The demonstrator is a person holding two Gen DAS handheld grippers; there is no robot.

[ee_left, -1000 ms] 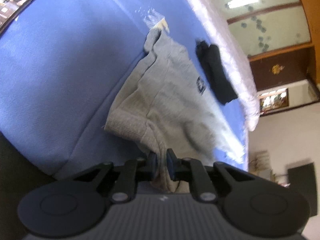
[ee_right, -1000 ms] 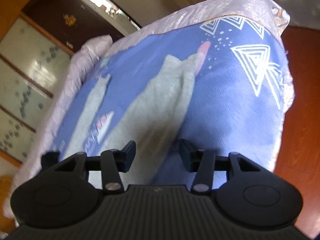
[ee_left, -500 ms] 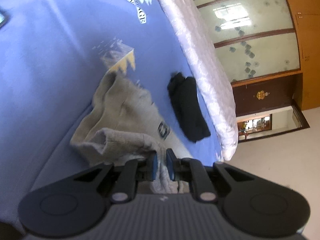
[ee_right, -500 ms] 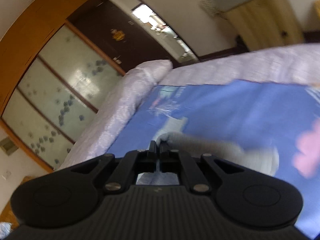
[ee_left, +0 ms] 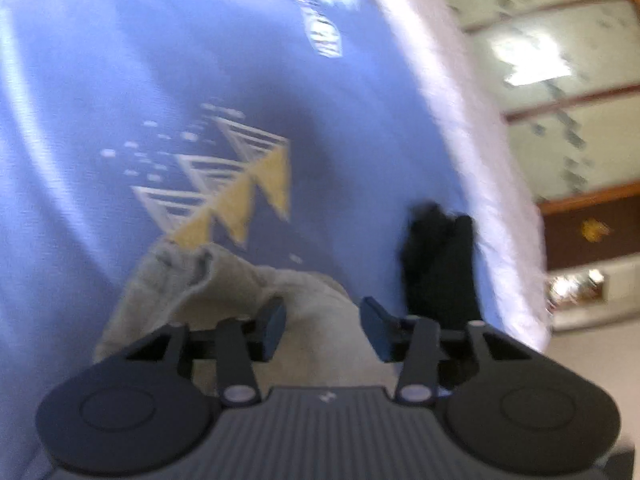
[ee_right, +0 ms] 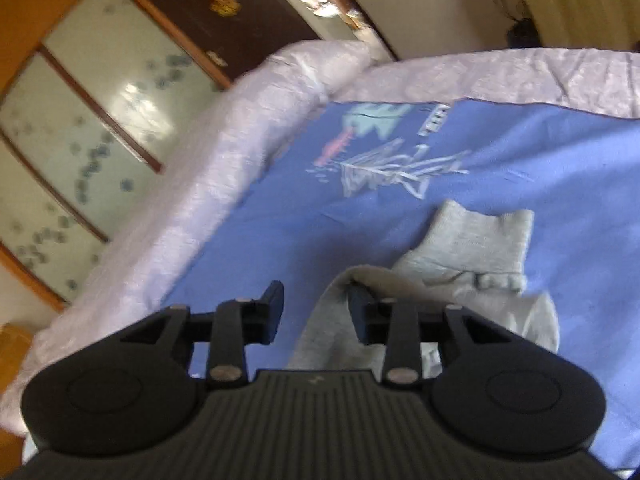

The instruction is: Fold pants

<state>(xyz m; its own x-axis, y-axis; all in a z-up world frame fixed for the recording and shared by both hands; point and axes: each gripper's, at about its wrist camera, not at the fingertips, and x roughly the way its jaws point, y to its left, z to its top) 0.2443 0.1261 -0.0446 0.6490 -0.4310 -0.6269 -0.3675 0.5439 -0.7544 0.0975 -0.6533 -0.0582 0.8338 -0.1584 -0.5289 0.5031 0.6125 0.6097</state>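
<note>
Both of your grippers have let go since half a second ago: then each was pinched shut on grey cloth, and now the left gripper and the right gripper both stand with jaws apart and nothing between the pads. The lifted part has come down, so the pants lie in a bunched, doubled heap on the blue blanket that covers the bed.

Taking the pants as your landmark: from the left gripper they lie straight ahead and under the jaws, the cloth showing in the gap, with a loose hem end ahead and to the left. From the right gripper they sit ahead and to the right; its right pad is touching or just over the near fold, while its left pad hangs over bare blanket. The heap's long axis seems to run away from the right gripper toward the ribbed cuff at the far end, though the blur leaves that uncertain.

A black garment lies just beside the pants on the side nearest the pale bedcover edge, so keep the left jaws off it. Beyond the pants, toward the printed triangles, the blanket is free for the next fold. The left gripper looks better centred on the cloth; the right needs to shift rightward.
</note>
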